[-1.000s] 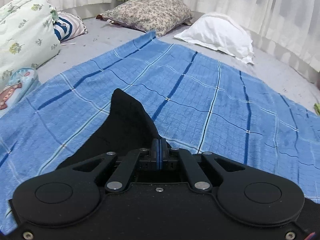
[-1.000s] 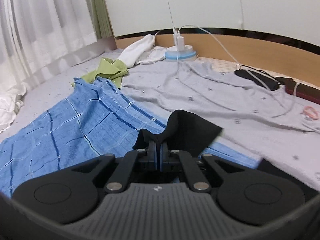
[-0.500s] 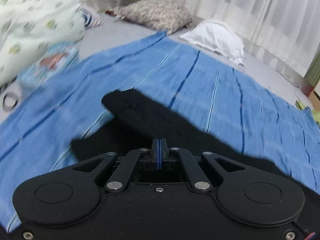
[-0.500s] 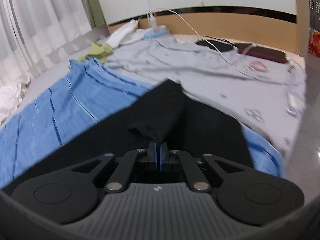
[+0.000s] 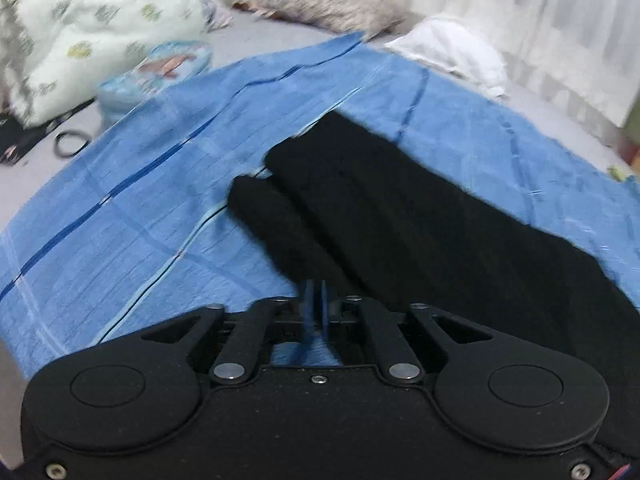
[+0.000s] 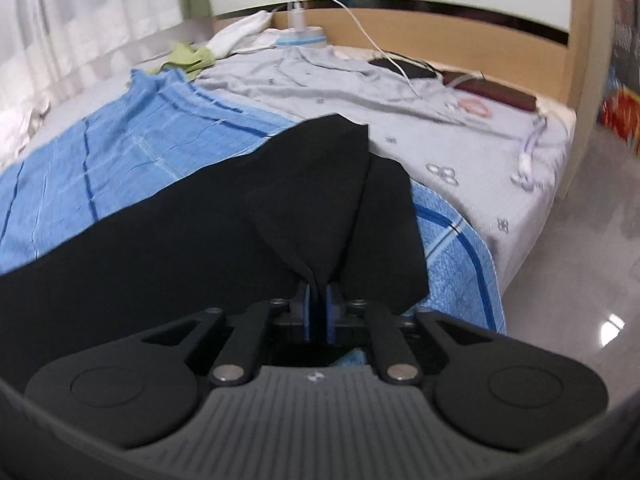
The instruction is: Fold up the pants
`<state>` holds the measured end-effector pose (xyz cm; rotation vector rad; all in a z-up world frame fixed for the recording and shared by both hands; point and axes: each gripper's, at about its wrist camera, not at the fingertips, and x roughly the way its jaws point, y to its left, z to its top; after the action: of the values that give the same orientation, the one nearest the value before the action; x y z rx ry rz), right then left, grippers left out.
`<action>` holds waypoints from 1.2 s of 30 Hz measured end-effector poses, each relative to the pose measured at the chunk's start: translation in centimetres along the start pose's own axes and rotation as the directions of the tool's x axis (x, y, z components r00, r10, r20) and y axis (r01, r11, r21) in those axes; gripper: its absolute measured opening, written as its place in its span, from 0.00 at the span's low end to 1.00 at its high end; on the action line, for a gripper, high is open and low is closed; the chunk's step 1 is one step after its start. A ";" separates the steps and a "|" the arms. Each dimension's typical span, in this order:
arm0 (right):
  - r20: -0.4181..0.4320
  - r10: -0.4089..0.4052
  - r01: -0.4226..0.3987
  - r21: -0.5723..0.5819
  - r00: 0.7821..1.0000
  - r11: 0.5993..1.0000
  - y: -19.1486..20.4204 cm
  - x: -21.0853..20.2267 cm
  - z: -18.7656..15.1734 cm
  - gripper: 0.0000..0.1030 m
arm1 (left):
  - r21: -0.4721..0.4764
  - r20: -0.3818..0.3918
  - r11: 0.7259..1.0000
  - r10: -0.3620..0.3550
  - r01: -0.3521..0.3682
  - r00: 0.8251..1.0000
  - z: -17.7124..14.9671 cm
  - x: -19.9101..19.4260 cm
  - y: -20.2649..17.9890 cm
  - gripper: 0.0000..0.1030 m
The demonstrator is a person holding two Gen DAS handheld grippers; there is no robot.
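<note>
Black pants (image 5: 400,216) lie on a blue plaid blanket (image 5: 168,200) on the bed, both legs stretched away from me in the left wrist view. My left gripper (image 5: 315,300) has its blue pads nearly together at the near end of one leg; whether cloth is pinched is unclear. In the right wrist view the pants (image 6: 224,216) spread leftward, and my right gripper (image 6: 317,300) is shut on a bunched fold of the black fabric, lifted into a peak.
Pillows (image 5: 328,4), a white quilt (image 5: 92,28) and a white pillow (image 5: 452,52) lie at the far end. A grey sheet (image 6: 360,92), cables, a charger (image 6: 300,36), green cloth (image 6: 188,58) and the wooden headboard (image 6: 460,32) lie beyond. The bed edge and floor (image 6: 580,280) are right.
Both grippers have pulled back toward the bed edge, dragging the pants; far more black fabric now lies spread on the blanket. The left pads have parted slightly.
</note>
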<state>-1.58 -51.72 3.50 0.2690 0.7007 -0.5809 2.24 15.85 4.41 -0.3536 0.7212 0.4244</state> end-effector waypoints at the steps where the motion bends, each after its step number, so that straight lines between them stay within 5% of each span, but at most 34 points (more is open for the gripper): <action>1: 0.009 0.002 -0.001 -0.014 1.000 1.000 0.4 -0.3 -0.1 0.34 | 0.015 0.007 1.000 -0.025 0.025 1.000 0.2 -0.1 -0.4 0.15; 4: 0.013 0.013 -0.012 -0.027 1.000 1.000 1.3 -1.0 -0.3 0.47 | 0.075 0.006 0.994 -0.074 0.073 0.997 0.9 -0.1 -2.0 0.32; 9: 0.062 0.023 -0.015 -0.127 0.998 0.992 4.7 -3.4 -1.6 0.57 | 0.120 -0.020 0.987 -0.105 0.107 0.994 1.6 1.2 -3.9 0.42; 16: 0.167 0.206 -0.124 -0.404 0.964 0.906 13.5 -8.1 -5.6 0.68 | 0.149 -0.059 0.982 -0.106 0.113 0.993 2.0 3.3 -4.0 0.53; 23: 0.088 0.494 -0.312 -0.676 0.865 0.667 26.1 -12.1 -12.4 0.71 | 0.143 -0.080 0.981 -0.123 0.133 0.989 2.9 4.8 -2.5 0.61; 29: -0.039 0.629 -0.402 -0.800 0.776 0.445 34.6 -14.5 -18.6 0.71 | 0.116 -0.106 0.975 -0.176 0.188 0.979 3.8 5.7 -0.9 0.70; 36: -0.035 0.652 -0.323 -0.888 0.757 0.327 40.2 -16.0 -22.3 0.71 | 0.078 -0.072 0.976 -0.197 0.202 0.978 4.5 5.8 0.8 0.74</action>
<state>0.30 -3.19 -0.51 -0.5733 0.4503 0.3990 8.32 19.99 3.39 -0.3565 0.7558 0.1919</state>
